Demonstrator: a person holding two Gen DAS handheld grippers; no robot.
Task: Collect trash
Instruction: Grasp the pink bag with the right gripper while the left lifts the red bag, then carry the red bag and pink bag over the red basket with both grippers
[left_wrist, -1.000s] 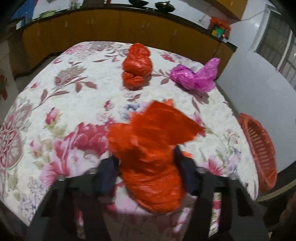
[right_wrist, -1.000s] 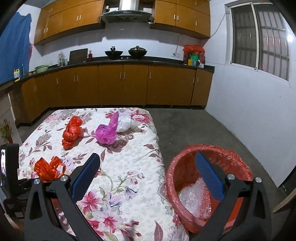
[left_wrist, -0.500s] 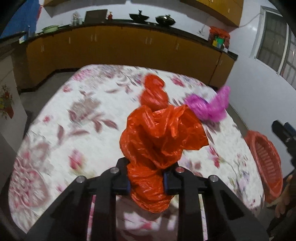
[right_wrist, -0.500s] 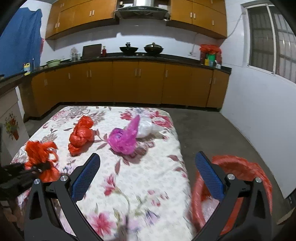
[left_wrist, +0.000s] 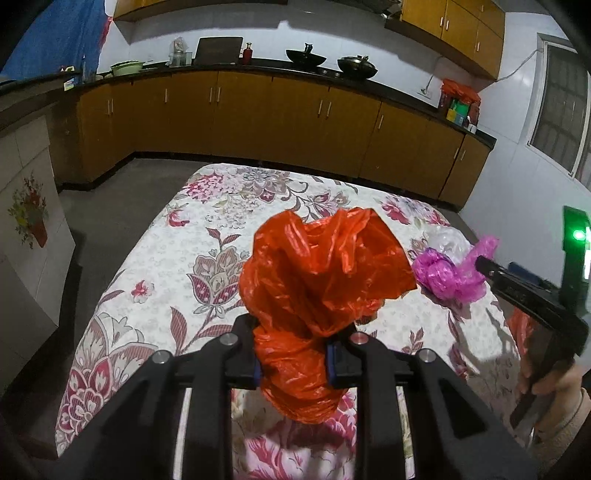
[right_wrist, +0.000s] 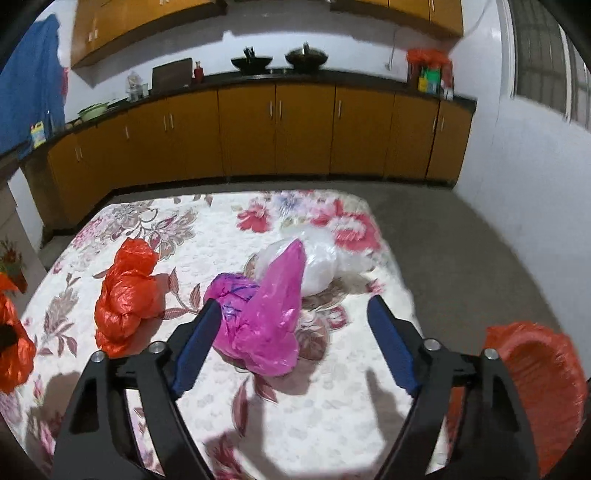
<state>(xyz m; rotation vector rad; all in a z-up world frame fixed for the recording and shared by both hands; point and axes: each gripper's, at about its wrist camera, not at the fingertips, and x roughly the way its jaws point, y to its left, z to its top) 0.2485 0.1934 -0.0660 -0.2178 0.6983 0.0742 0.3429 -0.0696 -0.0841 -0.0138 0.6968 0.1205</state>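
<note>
My left gripper (left_wrist: 293, 363) is clamped on a crumpled orange-red plastic bag (left_wrist: 317, 295), lifted clear of the floral-clothed table (right_wrist: 332, 406). My right gripper (right_wrist: 295, 347) has just been closing; its jaws stand apart around a crumpled magenta plastic bag (right_wrist: 266, 317), the left pad seemingly touching it, though blur makes contact uncertain. Step in hand: second pickup. Next, the pads must close on the magenta bag, then both bags go to the red-orange plastic basket (right_wrist: 539, 387) beside the table.

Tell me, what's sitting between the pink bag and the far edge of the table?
A white plastic bag lies right behind the pink bag, seen in the right wrist view.
</note>
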